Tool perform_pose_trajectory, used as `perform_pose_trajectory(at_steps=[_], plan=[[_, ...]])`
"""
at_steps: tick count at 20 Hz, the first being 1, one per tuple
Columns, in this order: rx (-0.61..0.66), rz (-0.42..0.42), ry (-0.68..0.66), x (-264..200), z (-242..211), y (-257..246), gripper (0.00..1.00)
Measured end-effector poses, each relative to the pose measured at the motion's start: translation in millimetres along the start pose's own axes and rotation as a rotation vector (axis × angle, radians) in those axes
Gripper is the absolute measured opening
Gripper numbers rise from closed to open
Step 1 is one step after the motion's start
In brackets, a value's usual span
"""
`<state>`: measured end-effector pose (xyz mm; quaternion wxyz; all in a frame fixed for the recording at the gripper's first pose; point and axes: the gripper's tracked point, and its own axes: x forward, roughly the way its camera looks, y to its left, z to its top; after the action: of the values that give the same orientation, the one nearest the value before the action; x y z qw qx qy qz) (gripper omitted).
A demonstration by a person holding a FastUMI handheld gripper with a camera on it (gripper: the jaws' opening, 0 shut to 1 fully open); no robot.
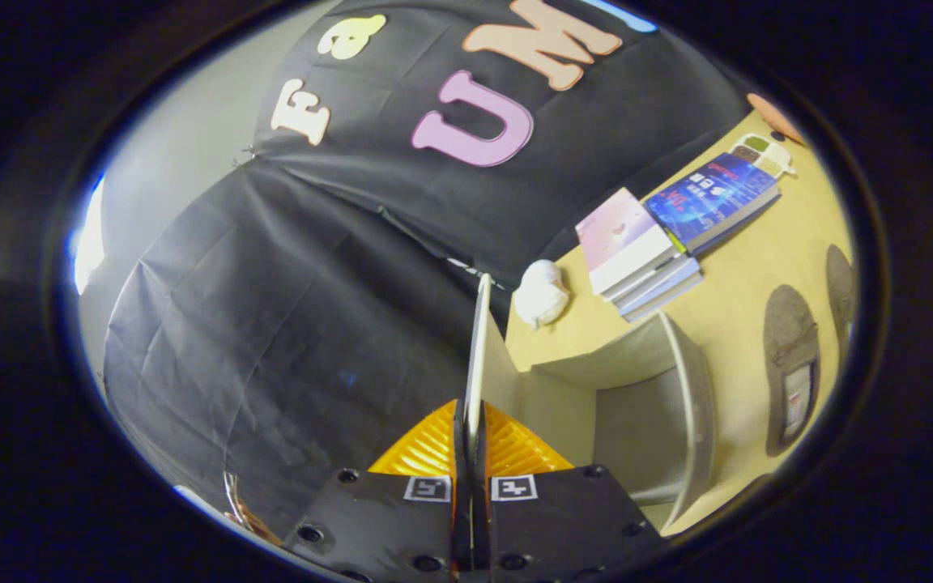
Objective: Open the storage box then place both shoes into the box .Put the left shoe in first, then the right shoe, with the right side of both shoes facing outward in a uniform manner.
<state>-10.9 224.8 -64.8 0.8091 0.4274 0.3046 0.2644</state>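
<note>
We have the gripper (pixel 470 437) clamped on the thin edge of the box lid (pixel 479 356), both fingers pressing it, the lid swung up on edge above the storage box (pixel 689 405). Opening step, we judge, nearly done; the box interior looks empty. Two shoes (pixel 790 364) lie on the table (pixel 742 283) just beyond the box's far wall. Books (pixel 661 235) and a white figurine (pixel 542 293) sit past the box. Next: release the lid, go for the left shoe.
</note>
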Motion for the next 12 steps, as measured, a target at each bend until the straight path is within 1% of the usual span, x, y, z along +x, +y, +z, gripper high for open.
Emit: perform_pose_trajectory(at_steps=[6,12], plan=[[-0.014,0.037,0.062,43,-43,60,0.04],[-0.019,0.024,0.135,88,-84,85,0.06]])
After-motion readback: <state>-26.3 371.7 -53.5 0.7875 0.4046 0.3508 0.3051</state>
